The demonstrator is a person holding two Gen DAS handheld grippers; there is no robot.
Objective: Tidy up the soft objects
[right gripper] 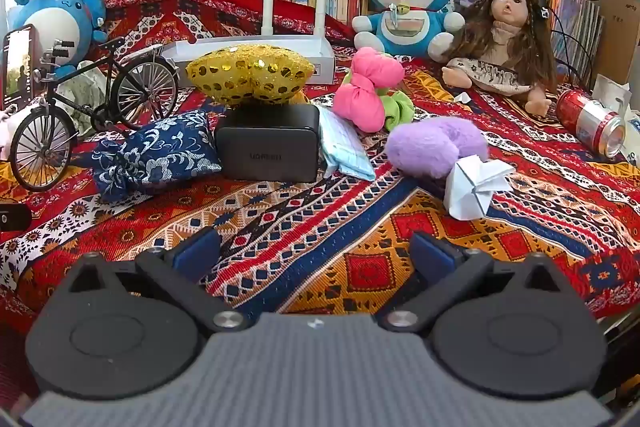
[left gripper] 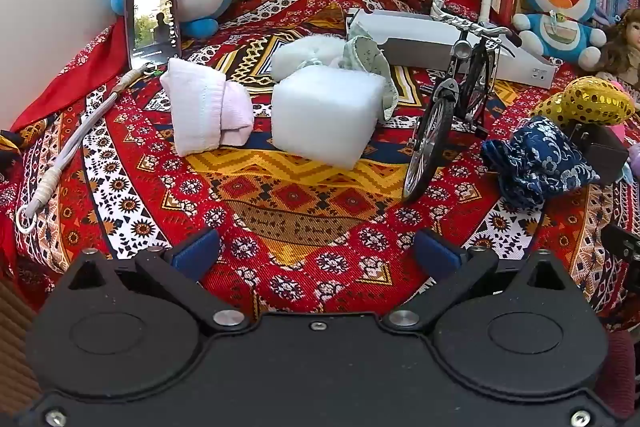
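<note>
Both grippers hung over the patterned red cloth (left gripper: 304,195) with nothing between their fingers. My left gripper (left gripper: 316,253) had its jaws spread wide above bare cloth, well short of the white foam block (left gripper: 326,115). Just left of that block lay a folded pale pink cloth (left gripper: 206,111), and behind it a fluffy white bundle (left gripper: 304,53) touching a green floral fabric piece (left gripper: 370,61). A model bicycle (left gripper: 452,107) stood upright to the block's right.

My right gripper (right gripper: 316,253) was likewise wide apart over empty cloth. Ahead of it a navy floral cushion (right gripper: 156,155) leaned against a black box (right gripper: 270,147), and a gold sequin cushion (right gripper: 250,73) rested on top of that box. A pink and green knotted plush (right gripper: 368,93) sat further back, with a purple fluffy piece (right gripper: 434,145) near a folded white paper shape (right gripper: 476,185). Two blue plush toys (right gripper: 408,3) and a doll (right gripper: 508,43) sat along the bookshelf.
</note>
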